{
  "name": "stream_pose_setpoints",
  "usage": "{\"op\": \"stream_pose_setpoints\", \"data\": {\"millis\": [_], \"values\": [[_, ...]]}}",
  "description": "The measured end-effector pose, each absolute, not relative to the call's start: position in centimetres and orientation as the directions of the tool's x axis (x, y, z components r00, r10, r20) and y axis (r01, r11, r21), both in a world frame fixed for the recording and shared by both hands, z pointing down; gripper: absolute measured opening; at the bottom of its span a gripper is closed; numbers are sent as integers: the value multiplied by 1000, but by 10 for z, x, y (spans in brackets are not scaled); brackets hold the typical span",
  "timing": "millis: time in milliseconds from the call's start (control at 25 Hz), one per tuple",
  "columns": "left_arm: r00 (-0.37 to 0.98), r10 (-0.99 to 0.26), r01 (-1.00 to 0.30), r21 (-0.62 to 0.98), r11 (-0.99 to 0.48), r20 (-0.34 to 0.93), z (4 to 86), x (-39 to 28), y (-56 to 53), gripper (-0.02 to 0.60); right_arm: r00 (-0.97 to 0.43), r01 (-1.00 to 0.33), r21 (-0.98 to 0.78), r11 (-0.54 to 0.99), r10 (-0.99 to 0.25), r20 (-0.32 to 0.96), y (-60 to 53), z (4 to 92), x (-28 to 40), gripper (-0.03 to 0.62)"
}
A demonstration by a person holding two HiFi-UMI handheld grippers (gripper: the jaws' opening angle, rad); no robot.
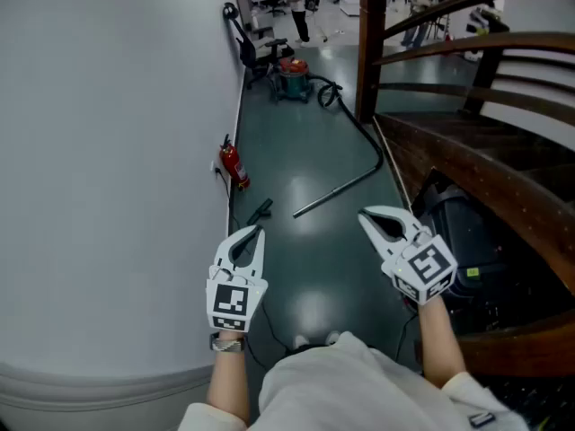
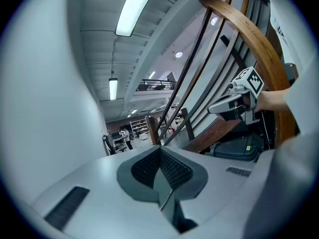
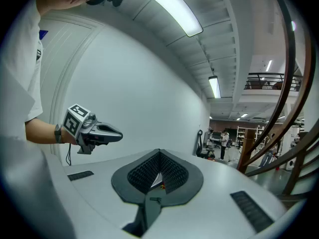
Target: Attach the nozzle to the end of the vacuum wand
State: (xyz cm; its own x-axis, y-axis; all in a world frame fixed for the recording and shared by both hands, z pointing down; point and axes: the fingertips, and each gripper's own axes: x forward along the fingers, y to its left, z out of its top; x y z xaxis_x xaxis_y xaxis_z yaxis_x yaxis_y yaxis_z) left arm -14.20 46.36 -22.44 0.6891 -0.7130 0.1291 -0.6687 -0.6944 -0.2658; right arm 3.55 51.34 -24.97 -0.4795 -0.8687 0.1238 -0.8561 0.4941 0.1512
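The metal vacuum wand (image 1: 337, 190) lies on the dark floor ahead, its open end pointing toward me and its black hose (image 1: 359, 124) running back to the vacuum cleaner (image 1: 292, 79). A small black nozzle (image 1: 260, 210) rests on the floor near the wall, left of the wand's end. My left gripper (image 1: 255, 233) hangs just above and short of the nozzle, shut and empty. My right gripper (image 1: 367, 215) is held level to the right of the wand, also shut and empty. Each gripper view shows its own closed jaws, left gripper (image 2: 160, 151) and right gripper (image 3: 159, 156).
A curved white wall (image 1: 108, 151) runs along the left, with a red fire extinguisher (image 1: 234, 164) at its foot. A wooden staircase (image 1: 467, 142) with railings rises on the right, and dark cases (image 1: 467, 241) sit beneath it. People and office chairs are far down the corridor.
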Motion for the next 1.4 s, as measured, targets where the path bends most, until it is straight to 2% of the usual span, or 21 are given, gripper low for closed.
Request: {"op": "stream_pose_setpoints", "data": {"millis": [360, 1000, 1400], "values": [[690, -709, -667, -252, -701, 144, -212, -130, 447, -2, -483, -862, 122, 492, -870, 96, 492, -241, 51, 26], [649, -741, -701, -240, -671, 172, -196, -95, 405, -2, -546, -823, 105, 558, -828, 128, 436, -227, 83, 28], [660, -728, -688, -243, -684, 184, -177, -80, 329, -2, -536, -831, 95, 548, -835, 126, 359, -212, 99, 28]]}}
